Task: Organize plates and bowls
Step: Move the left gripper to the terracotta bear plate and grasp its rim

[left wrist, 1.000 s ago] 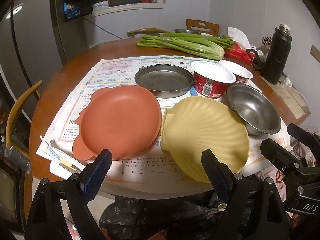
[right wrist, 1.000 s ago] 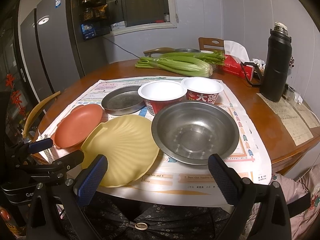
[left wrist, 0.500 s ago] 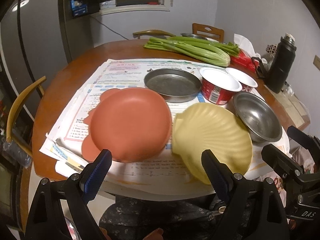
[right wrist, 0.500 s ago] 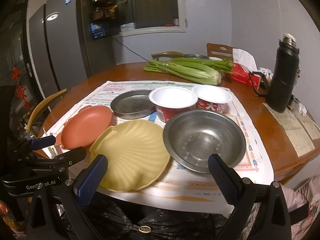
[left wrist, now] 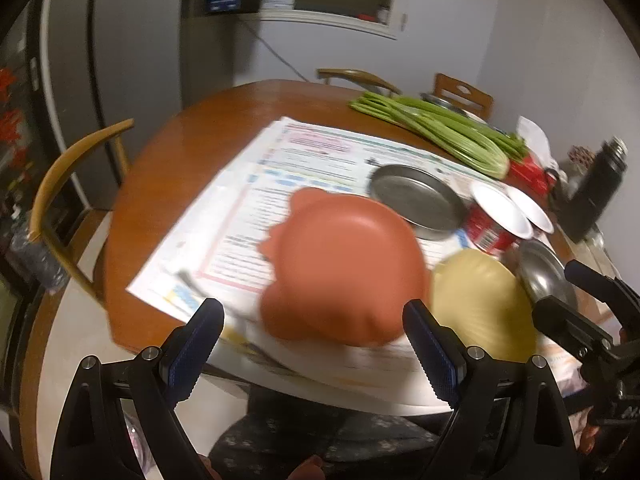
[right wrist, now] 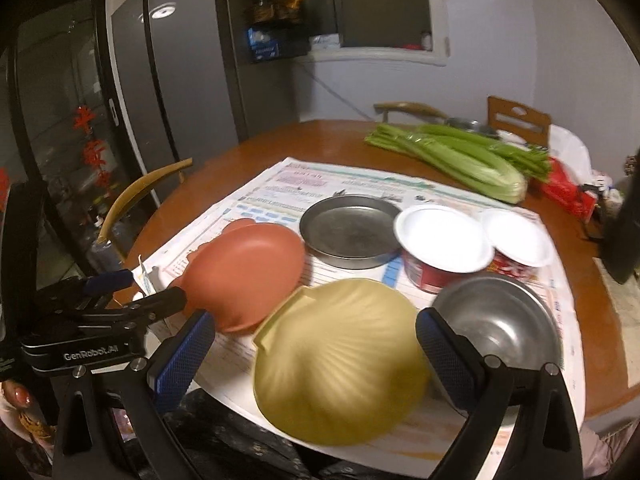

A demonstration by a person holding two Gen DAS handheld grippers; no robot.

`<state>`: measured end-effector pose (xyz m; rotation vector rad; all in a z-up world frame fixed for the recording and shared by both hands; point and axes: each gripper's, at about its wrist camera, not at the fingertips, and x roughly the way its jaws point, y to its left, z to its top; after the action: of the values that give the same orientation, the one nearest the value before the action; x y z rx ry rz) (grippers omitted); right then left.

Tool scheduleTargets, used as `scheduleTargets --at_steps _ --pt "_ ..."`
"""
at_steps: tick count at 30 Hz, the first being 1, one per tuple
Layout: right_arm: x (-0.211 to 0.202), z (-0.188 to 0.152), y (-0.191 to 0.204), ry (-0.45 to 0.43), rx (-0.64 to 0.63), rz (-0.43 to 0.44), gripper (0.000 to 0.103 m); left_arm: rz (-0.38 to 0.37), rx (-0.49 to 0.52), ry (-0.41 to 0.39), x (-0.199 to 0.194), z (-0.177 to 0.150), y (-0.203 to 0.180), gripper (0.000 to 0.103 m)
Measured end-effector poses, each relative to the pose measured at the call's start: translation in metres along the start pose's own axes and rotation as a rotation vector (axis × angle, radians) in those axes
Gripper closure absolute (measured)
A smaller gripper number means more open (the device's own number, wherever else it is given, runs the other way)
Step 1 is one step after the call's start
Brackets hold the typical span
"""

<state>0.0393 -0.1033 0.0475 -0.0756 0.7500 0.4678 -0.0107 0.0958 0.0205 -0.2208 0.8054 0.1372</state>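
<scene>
A terracotta plate [left wrist: 344, 268] [right wrist: 244, 272] and a yellow shell-shaped plate [right wrist: 340, 360] [left wrist: 480, 308] lie side by side on newspaper at the table's near edge. Behind them are a flat metal pan [right wrist: 348, 228] [left wrist: 416, 196], two red paper bowls [right wrist: 444, 248] with white insides, and a steel bowl [right wrist: 496, 320] [left wrist: 544, 276]. My left gripper [left wrist: 316, 344] is open and empty, just short of the terracotta plate. My right gripper [right wrist: 316, 364] is open and empty, framing the yellow plate's near rim.
Celery [right wrist: 460, 156] lies at the table's far side beside a red packet [right wrist: 568, 192]. A black flask [left wrist: 592, 192] stands at the right. Wooden chairs [left wrist: 68, 184] ring the round table [left wrist: 180, 152]. A dark fridge [right wrist: 180, 80] stands at left.
Both grippers have swung left and moved closer to the table edge. The left one now faces the terracotta plate, the right one the yellow plate. Both stay open.
</scene>
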Motion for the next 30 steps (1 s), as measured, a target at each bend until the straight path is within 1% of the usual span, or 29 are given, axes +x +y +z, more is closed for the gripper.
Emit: scheduleTargets --at_steps 3,5,7,10,12,14,19,23,26,27,30 --pt "0.015 0.01 0.009 0.02 -0.052 -0.003 0.002 0.006 -0.036 0.001 0.002 0.005 0.017 0.012" --pt "0.026 0.015 0.009 0.041 -0.044 0.028 0.003 0.006 -0.049 0.006 0.005 0.007 0.024 0.012" --pt "0.036 0.018 0.01 0.063 -0.044 0.031 0.003 0.007 -0.059 0.023 0.011 0.009 0.03 0.012" --pt "0.05 0.023 0.015 0.079 -0.082 0.017 0.004 0.001 -0.07 0.04 0.019 0.013 0.035 0.012" --pt "0.058 0.026 0.017 0.094 -0.092 0.028 0.006 0.003 -0.064 0.044 0.025 0.015 0.036 0.012" --pt "0.07 0.029 0.019 0.117 -0.097 0.049 0.009 0.001 -0.07 0.055 0.03 0.018 0.036 0.012" --pt "0.093 0.033 0.023 0.155 -0.111 0.054 0.02 -0.021 -0.078 0.092 0.047 0.025 0.038 0.012" --pt "0.107 0.035 0.022 0.178 -0.1 0.08 0.024 -0.029 -0.077 0.111 0.057 0.029 0.037 0.012" --pt "0.113 0.035 0.023 0.19 -0.112 0.079 0.026 -0.024 -0.071 0.118 0.061 0.029 0.035 0.012" --pt "0.115 0.034 0.024 0.195 -0.118 0.076 0.029 -0.027 -0.07 0.12 0.061 0.029 0.034 0.012" --pt "0.121 0.034 0.025 0.206 -0.129 0.082 0.032 -0.03 -0.069 0.118 0.065 0.031 0.031 0.012"
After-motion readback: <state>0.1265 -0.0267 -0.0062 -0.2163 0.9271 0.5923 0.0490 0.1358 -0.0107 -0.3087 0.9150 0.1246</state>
